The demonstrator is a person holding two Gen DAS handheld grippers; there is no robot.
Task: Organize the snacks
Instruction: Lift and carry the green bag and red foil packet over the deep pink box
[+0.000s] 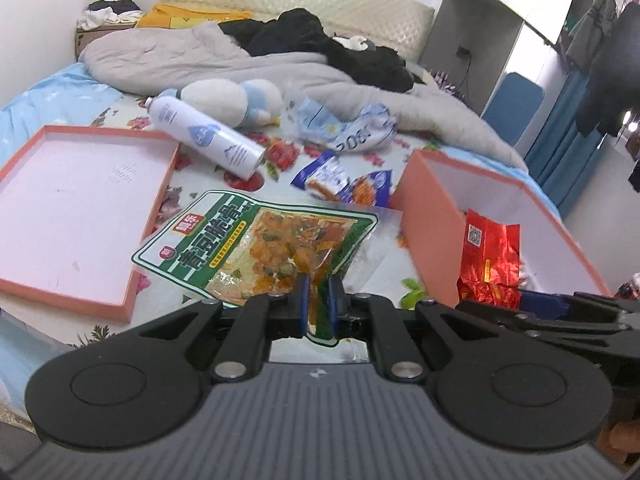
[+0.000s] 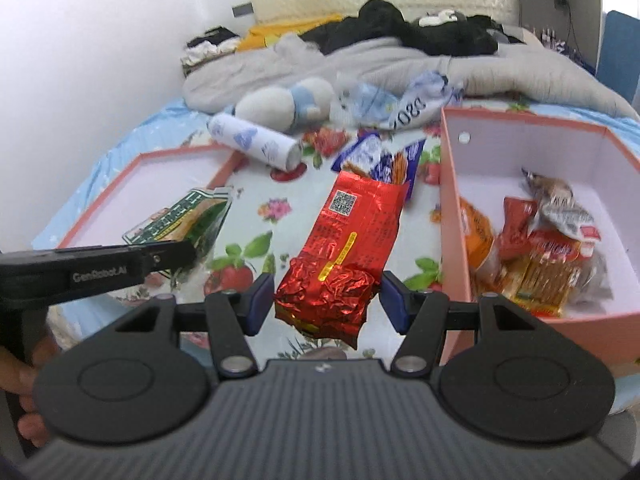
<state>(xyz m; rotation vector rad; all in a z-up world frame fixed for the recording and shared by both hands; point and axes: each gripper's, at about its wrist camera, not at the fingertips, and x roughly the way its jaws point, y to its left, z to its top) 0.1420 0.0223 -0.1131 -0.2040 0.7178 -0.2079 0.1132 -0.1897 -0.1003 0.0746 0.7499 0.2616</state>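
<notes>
My left gripper (image 1: 319, 298) is shut on the near edge of a green snack pouch (image 1: 256, 246) and holds it over the floral bed sheet; the pouch also shows in the right wrist view (image 2: 188, 220). My right gripper (image 2: 327, 300) is open around the crumpled end of a red foil packet (image 2: 344, 240), its blue pads not pressing it. The packet also shows in the left wrist view (image 1: 490, 260). The pink box (image 2: 450, 208) at right holds several snacks (image 2: 536, 256). Blue snack packs (image 1: 346, 180) lie beyond.
The pink box lid (image 1: 72, 204) lies open-side up at left. A white spray can (image 1: 208, 136), a plush toy (image 1: 236, 100), crumpled wrappers (image 1: 344, 124), a grey quilt and dark clothes lie further up the bed.
</notes>
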